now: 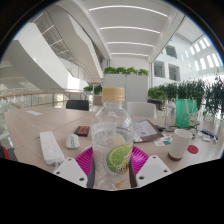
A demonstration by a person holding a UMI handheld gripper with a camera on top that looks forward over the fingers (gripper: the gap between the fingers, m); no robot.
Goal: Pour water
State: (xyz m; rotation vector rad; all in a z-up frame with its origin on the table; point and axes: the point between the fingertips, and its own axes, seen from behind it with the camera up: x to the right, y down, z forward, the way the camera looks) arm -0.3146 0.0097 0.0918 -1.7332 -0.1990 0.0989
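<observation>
A clear plastic water bottle (112,135) with a pale yellow cap (114,94) and a green lime label (119,156) stands upright between my two fingers. My gripper (111,164) is shut on it, with the pink pads (85,160) pressing on both sides of its lower body. The bottle hides the table just ahead of the fingers. A green cup (184,112) stands on the table beyond the fingers to the right.
A long pale table (40,122) carries a white remote-like item (50,147), a small white object (72,141), a dark card (82,130), a notebook (146,129), red lids (176,154) and potted plants (205,100). A dark chair (77,104) stands behind.
</observation>
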